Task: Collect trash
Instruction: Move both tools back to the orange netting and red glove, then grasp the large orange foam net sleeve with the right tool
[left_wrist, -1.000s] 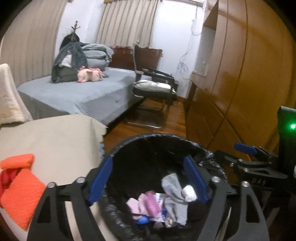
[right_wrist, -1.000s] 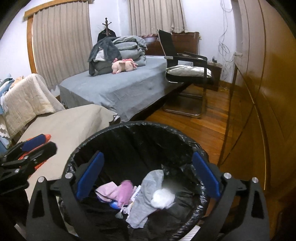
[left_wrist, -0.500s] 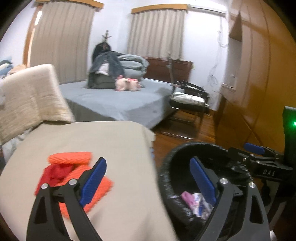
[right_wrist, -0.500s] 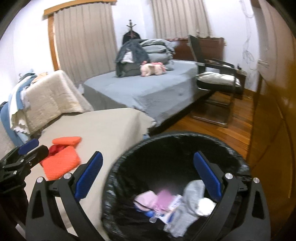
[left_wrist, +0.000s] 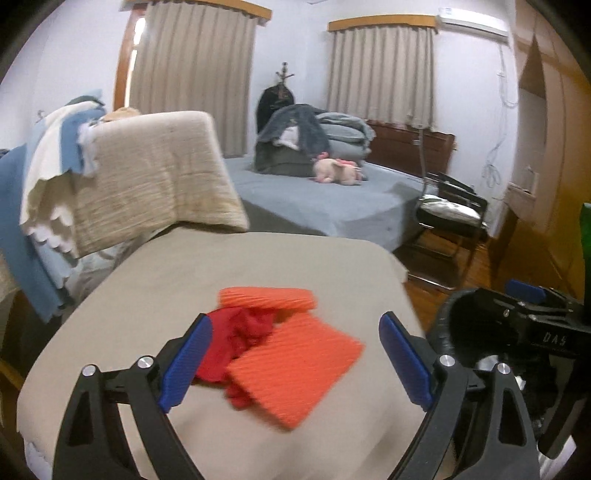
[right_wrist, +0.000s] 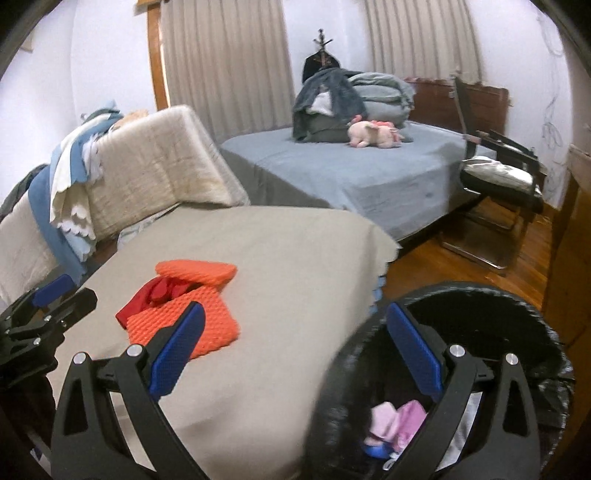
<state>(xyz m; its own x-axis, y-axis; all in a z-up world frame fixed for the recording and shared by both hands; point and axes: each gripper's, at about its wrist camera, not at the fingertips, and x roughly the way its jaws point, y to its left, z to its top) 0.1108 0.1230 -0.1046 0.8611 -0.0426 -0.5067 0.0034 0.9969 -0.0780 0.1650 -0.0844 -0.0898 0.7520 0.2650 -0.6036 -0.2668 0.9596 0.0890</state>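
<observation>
Hovering Over the Orange Pile

Spread wide and empty, the left gripper (left_wrist: 295, 363) frames a red cloth (left_wrist: 236, 339) and two orange pads (left_wrist: 295, 373) ahead on the beige cover (left_wrist: 184, 273). The right gripper (right_wrist: 295, 349) is equally spread, the lined bin (right_wrist: 509, 317) under its right finger, pink scraps (right_wrist: 397, 419) inside.

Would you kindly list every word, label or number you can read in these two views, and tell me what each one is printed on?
"DAS": white letters on the black body of the right gripper, seen at the right edge of the left wrist view.
A white scrap with dark marks among the trash in the black-lined bin: too small and hidden to read.
Nothing else legible in either view.
</observation>
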